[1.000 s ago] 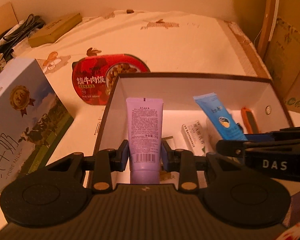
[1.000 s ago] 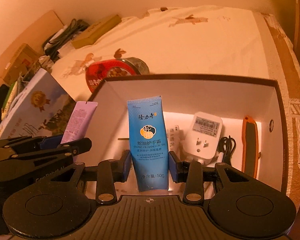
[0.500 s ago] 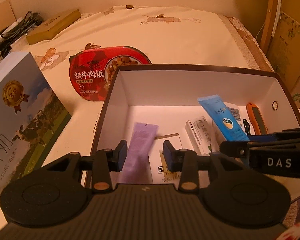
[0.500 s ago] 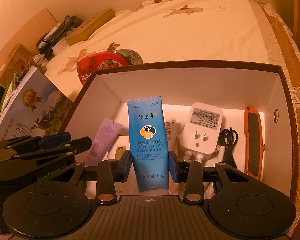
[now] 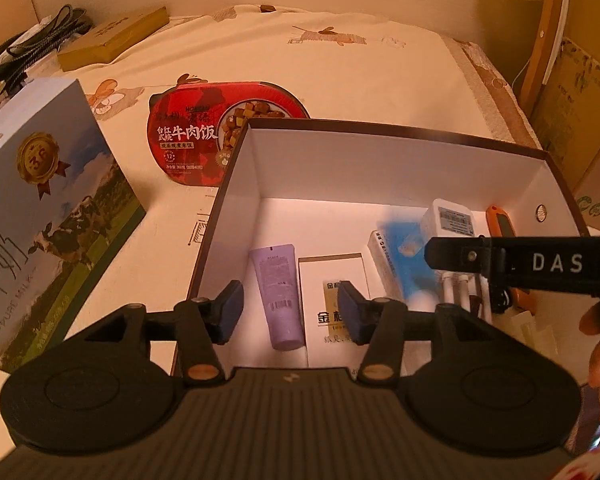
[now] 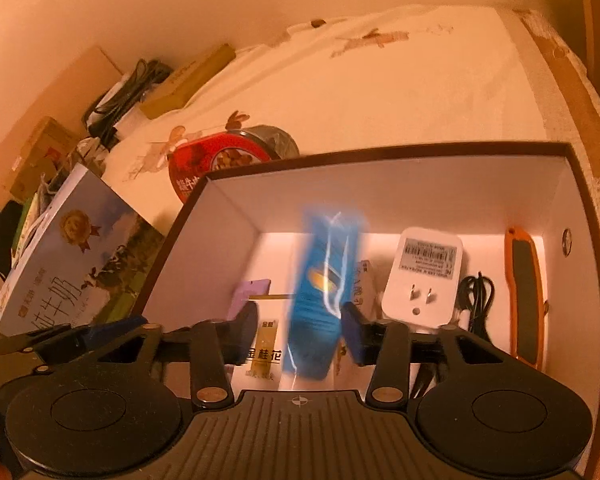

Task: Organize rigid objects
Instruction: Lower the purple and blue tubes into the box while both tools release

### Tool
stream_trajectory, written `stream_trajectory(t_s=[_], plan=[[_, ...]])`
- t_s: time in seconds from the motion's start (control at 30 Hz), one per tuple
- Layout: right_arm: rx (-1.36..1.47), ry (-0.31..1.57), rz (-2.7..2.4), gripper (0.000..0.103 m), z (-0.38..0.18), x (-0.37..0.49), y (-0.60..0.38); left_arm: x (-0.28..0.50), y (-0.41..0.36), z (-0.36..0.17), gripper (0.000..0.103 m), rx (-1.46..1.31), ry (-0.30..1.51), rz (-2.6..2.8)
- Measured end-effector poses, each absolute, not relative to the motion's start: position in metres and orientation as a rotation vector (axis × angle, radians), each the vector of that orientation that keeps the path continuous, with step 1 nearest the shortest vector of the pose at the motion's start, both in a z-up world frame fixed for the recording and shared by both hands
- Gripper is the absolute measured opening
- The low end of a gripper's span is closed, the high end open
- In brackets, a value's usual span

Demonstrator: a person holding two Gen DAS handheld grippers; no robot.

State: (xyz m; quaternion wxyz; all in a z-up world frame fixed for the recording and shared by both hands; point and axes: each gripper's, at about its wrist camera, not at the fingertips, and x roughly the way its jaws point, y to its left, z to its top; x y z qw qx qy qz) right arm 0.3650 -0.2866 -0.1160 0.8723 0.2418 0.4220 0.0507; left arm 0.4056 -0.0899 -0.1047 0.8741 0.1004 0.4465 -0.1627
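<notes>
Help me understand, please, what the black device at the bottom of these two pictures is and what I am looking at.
There is no robot: a person holds a two-finger gripping tool in each hand, and a wide-angle camera on each looks forward along its fingers. One picture comes from the left tool, the other from the right tool. Both hang over an open box standing on a patterned cloth. The left tool's fingers are opening, and the purple tube lies loose on the box floor. The right tool is also opening; the blue tube, blurred, is between its fingers and appears to be dropping. Also in the box are a white plug adapter and an orange utility knife. Outside are a milk carton and a red meal tray.
</notes>
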Motion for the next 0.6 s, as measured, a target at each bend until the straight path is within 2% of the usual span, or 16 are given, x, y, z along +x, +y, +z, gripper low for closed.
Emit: stream_trajectory(t_s=[0.17, 0.6], plan=[[0.462, 0.869, 0.103, 0.060, -0.110, 0.349, -0.288, 0.395, -0.085, -0.099, 0.053, 0.177, 0.936, -0.342], [0.414, 0.847, 0.076, 0.070, -0.086, 0.288, -0.294, 0.359, -0.081, -0.068, 0.054, 0.126, 0.914, -0.352]])
